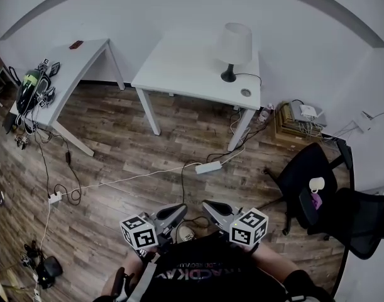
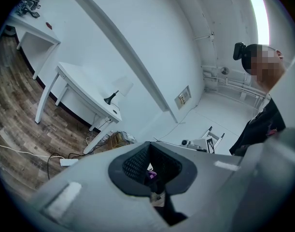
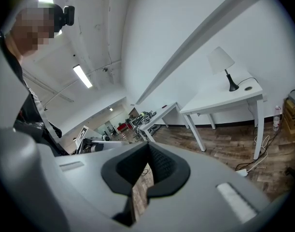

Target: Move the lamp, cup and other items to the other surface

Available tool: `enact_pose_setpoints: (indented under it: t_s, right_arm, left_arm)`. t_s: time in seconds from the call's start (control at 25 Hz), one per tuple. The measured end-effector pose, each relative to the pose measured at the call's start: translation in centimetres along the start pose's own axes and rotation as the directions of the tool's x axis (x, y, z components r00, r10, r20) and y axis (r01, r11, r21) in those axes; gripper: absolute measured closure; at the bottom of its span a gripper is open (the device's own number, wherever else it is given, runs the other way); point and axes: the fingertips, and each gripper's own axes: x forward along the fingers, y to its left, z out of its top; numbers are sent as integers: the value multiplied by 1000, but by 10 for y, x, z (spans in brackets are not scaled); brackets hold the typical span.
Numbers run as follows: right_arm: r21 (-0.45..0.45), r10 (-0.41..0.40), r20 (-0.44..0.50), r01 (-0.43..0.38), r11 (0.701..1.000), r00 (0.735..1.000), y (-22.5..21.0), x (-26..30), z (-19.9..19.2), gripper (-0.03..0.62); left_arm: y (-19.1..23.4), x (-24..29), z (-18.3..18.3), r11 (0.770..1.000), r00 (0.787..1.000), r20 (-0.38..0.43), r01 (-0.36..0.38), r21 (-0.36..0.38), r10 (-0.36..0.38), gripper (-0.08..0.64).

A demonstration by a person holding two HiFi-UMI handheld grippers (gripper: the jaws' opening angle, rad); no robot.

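Left claw (image 2: 148,145) and right claw (image 3: 148,147) are pressed together, nothing gripped. A lamp (image 1: 234,48) is seen on the white counter (image 1: 179,68), wood-plank floor (image 1: 116,153) beneath.

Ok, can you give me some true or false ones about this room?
1. The lamp stands on a white table. True.
2. The white cup sits on that table too. False: it is on a black chair.
3. The right claw is holding the cup. False: it is shut on nothing, far from the cup.
4. The floor is made of wooden planks. True.
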Motion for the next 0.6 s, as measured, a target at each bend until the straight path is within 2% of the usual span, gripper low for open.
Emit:
enact_pose_setpoints:
  t_s: [0.2,0.6]
  right_arm:
    - [0,-6,0,6,1000,1000,0,0,1,588]
    - [15,-14,21,14,1000,1000,-3,-3,4,588]
  left_arm:
    - [-1,2,0,1000,1000,-22,-4,8,4,558]
    - [3,3,2,1000,1000,-8,-17,4,17,557]
